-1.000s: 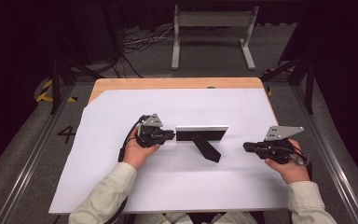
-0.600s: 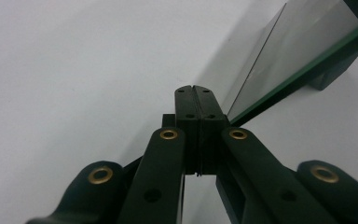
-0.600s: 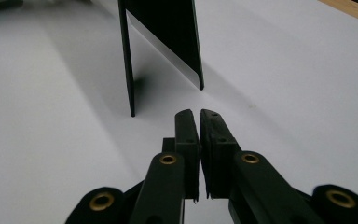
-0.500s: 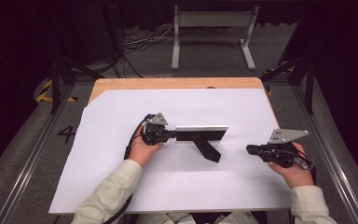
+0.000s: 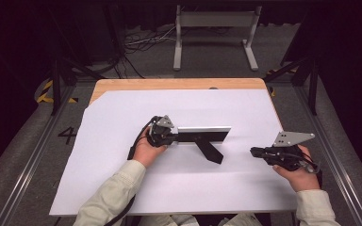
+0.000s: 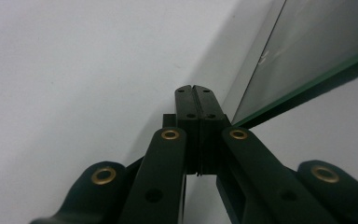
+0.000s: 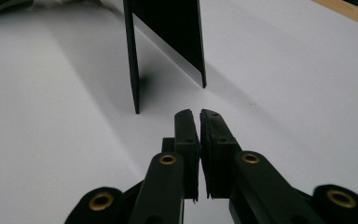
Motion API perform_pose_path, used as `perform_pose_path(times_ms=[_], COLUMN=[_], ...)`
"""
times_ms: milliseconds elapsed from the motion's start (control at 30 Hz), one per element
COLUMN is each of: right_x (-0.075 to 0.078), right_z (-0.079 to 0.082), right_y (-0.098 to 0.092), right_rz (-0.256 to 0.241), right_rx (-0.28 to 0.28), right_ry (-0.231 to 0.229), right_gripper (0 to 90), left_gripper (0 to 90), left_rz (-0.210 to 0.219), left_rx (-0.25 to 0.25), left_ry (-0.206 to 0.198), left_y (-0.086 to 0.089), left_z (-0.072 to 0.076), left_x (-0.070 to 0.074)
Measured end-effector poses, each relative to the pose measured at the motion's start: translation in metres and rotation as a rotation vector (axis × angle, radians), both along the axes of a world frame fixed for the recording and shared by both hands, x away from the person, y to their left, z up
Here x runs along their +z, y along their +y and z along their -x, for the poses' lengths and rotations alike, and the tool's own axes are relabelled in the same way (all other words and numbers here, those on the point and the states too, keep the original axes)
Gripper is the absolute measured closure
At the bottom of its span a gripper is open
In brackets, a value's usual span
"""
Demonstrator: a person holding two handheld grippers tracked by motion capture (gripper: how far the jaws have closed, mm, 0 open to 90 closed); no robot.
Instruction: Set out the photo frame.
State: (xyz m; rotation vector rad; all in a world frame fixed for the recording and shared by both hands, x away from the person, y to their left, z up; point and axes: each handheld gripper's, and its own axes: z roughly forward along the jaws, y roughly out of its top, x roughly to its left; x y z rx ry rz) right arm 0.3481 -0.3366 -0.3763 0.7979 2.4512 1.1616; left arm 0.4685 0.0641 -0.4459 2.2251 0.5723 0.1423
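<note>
Right now the mirror [image 5: 203, 134] stands on its long edge in the middle of the white sheet [image 5: 122, 113], running left to right, with a black prop behind it. The left gripper [image 5: 162, 133], jaws pressed together, is at its left end. The right gripper [image 5: 254, 151], jaws nearly together, pinches nothing, well apart.

Around the work: a white sheet [image 5: 122, 141] on a wooden surface [image 5: 169, 84], dark floor beyond.

The sheet covers nearly all of the surface, leaving a strip of bare wood along the far edge and at the far left corner. Behind the surface a grey stand [image 5: 215, 21] rests on two feet, with cables [image 5: 143, 42] loose on the floor to its left. Metal rails [image 5: 26, 165] run along both sides. A painted "4" [image 5: 67, 135] and yellow-black tape [image 5: 47, 94] mark the floor at left.
</note>
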Motion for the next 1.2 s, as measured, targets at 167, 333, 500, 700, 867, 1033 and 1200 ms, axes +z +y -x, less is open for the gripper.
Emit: perform_pose_path(times_ms=[167, 333, 500, 700, 867, 1033, 1200], right_x=[0.001, 0.003, 0.004, 0.005, 0.006, 0.007, 0.008], right_z=[0.000, 0.001, 0.000, 0.000, -0.001, -0.001, -0.002], right_y=[0.001, 0.002, 0.003, 0.006, 0.007, 0.008, 0.008], right_rz=[0.003, 0.004, 0.004, 0.008, 0.010, 0.009, 0.009], right_rx=[0.003, 0.007, 0.013, 0.022, 0.027, 0.028, 0.030], right_ry=[0.000, -0.002, -0.002, -0.004, -0.005, -0.007, -0.009], right_gripper=[85.1, 84.9, 84.6, 84.3, 84.2, 83.6, 83.5], left_gripper=[90.0, 90.0, 90.0, 90.0, 90.0, 90.0, 90.0], left_rz=[-0.046, -0.055, -0.080, -0.106, -0.130, -0.141, -0.151], left_rx=[-0.071, -0.116, -0.183, -0.248, -0.311, -0.357, -0.398], left_ry=[-0.005, 0.006, 0.008, 0.017, 0.014, 0.030, 0.033], left_y=[-0.007, -0.009, -0.008, -0.010, -0.013, -0.016, -0.018], left_z=[0.005, 0.008, 0.014, 0.022, 0.029, 0.035, 0.040], left_x=[0.001, 0.002, 0.003, 0.005, 0.006, 0.007, 0.008])
